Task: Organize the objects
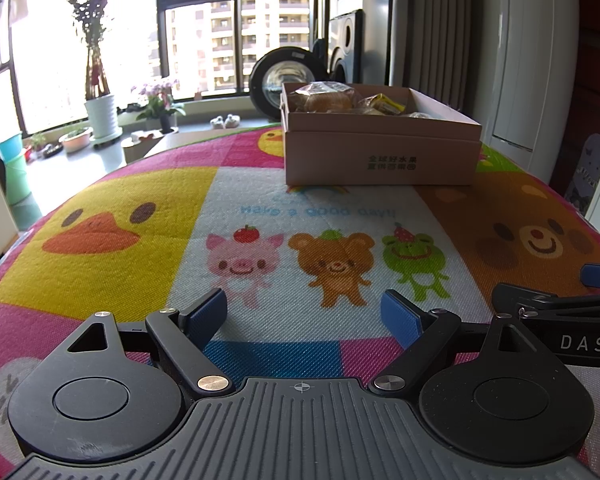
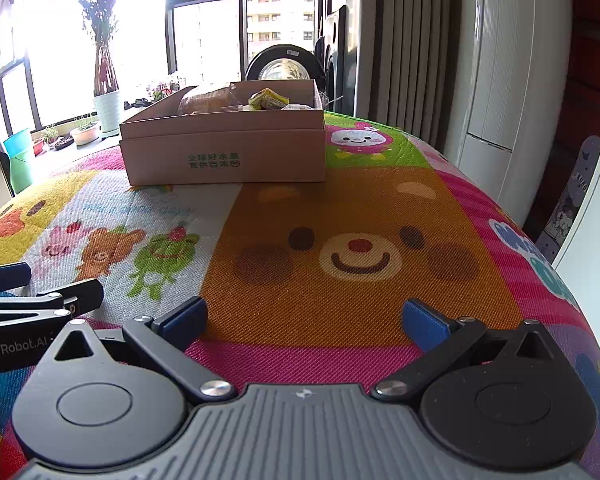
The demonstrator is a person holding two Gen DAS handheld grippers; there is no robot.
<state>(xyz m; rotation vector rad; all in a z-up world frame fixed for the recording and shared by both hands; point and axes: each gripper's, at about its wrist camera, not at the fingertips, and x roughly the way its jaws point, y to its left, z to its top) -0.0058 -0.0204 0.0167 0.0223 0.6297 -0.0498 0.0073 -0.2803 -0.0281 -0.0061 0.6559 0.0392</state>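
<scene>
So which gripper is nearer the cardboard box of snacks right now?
Neither clearly. The left gripper and right gripper sit side by side, both open, well short of the cardboard box. The box lies ahead-right of the left gripper, ahead-left of the right.

- L gripper (image 1: 304, 312): bottom centre of its own view, jaws spread wide, nothing between blue pads (image 1: 208, 312).
- R gripper (image 2: 304, 320): same pose, jaws wide, empty; its side shows at lower right edge of L view.

Box (image 1: 380, 152) contents largely hidden
</scene>
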